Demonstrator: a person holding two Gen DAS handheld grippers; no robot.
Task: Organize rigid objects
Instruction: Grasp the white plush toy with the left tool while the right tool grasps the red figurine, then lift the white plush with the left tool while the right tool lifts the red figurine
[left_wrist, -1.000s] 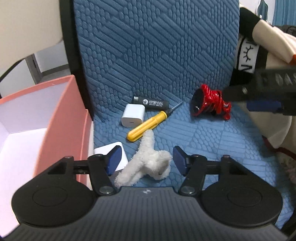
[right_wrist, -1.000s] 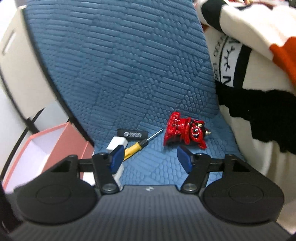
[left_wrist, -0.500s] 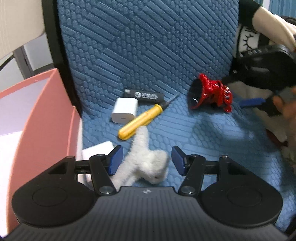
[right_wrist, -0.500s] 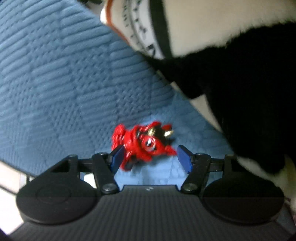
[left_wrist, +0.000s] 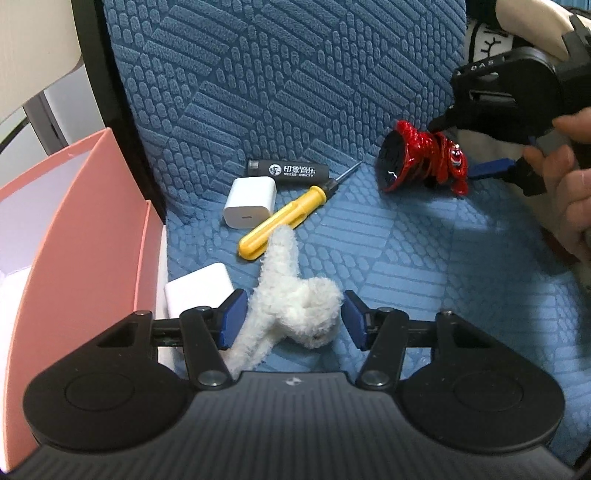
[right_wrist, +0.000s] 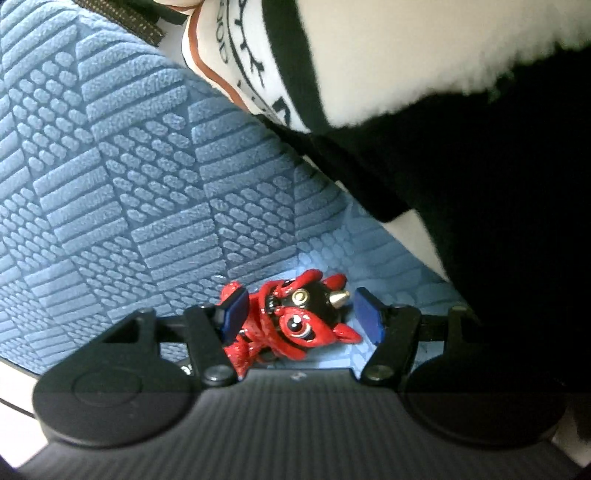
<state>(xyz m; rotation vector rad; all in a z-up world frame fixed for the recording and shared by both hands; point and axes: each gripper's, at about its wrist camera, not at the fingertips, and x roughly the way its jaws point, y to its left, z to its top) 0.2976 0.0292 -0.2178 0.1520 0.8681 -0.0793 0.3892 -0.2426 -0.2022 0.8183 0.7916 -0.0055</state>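
Observation:
A red figurine (left_wrist: 424, 166) lies on the blue quilted seat (left_wrist: 406, 258). My right gripper (right_wrist: 301, 314) is open, its pads on either side of the figurine (right_wrist: 295, 321), apart from it; it also shows in the left wrist view (left_wrist: 476, 147). My left gripper (left_wrist: 291, 319) is open around a white fluffy toy (left_wrist: 295, 295). A yellow screwdriver (left_wrist: 284, 218), a white charger (left_wrist: 249, 201), a black lighter (left_wrist: 290, 170) and a white block (left_wrist: 197, 286) lie on the seat.
A pink box (left_wrist: 74, 240) with a white inside stands at the left of the seat. A white and black plush garment (right_wrist: 443, 129) lies along the right. The seat back (left_wrist: 277, 74) rises behind the objects.
My right gripper has swung down and closed in on the red figurine, which now sits between its pads. My left gripper has edged forward over the fluffy toy.

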